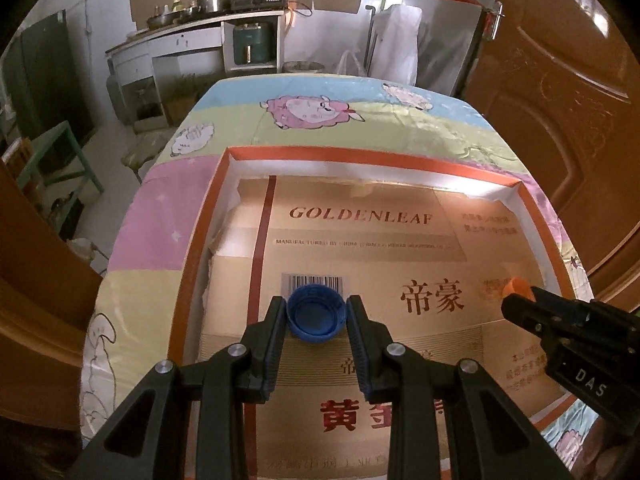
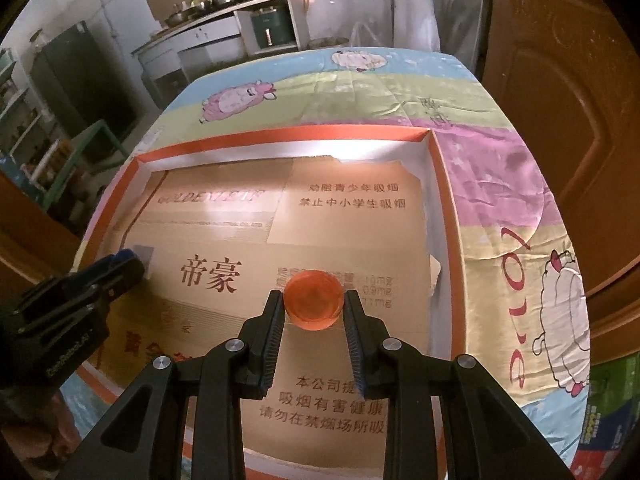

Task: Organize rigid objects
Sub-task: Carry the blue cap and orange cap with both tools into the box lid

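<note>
A blue bottle cap (image 1: 315,313), hollow side towards the camera, sits clamped between the pads of my left gripper (image 1: 316,314), which is shut on it above the cardboard-lined tray (image 1: 218,184). My right gripper (image 2: 314,306) is shut on an orange bottle cap (image 2: 314,304) over the right part of the same tray (image 2: 440,184). In the left wrist view the right gripper (image 1: 516,294) comes in from the right with the orange cap (image 1: 516,286) at its tip. In the right wrist view the left gripper (image 2: 124,264) shows at the left with a sliver of the blue cap (image 2: 124,256).
The orange-rimmed tray lies on a table under a cartoon sheep cloth (image 1: 312,112). A brown wooden door (image 1: 560,100) stands to the right. Behind are a counter with pots (image 1: 208,4), a green stool (image 1: 60,152) and a colourful box (image 2: 612,408) at lower right.
</note>
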The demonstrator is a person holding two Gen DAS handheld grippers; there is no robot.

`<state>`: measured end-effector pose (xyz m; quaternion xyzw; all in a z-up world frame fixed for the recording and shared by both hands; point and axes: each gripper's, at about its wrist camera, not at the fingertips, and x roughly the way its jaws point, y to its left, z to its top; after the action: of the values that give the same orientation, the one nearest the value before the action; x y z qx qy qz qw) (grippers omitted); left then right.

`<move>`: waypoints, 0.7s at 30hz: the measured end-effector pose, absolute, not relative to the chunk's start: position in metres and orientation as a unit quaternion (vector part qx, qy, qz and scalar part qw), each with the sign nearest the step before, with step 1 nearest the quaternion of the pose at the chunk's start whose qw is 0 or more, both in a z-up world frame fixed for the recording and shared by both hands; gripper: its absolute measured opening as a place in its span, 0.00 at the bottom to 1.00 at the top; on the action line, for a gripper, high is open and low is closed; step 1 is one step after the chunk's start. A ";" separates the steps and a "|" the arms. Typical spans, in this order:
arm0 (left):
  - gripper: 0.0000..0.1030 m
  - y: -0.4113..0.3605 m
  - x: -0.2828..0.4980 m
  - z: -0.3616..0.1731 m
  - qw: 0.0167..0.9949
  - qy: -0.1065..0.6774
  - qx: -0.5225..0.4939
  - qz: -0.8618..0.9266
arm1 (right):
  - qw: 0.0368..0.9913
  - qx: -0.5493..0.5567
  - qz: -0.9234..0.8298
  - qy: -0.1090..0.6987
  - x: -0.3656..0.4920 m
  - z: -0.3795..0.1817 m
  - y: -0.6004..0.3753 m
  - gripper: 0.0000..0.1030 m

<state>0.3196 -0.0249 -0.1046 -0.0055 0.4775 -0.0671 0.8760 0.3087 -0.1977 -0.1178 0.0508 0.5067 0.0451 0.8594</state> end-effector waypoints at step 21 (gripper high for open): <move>0.33 -0.027 0.318 -0.112 0.875 0.478 -0.007 -0.070 | 0.863 0.053 0.054 0.499 0.307 -0.121 -0.199 0.30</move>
<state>0.3184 -0.0268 -0.1124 -0.0072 0.4783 -0.0698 0.8754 0.3067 -0.1991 -0.1212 0.0535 0.4985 0.0545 0.8635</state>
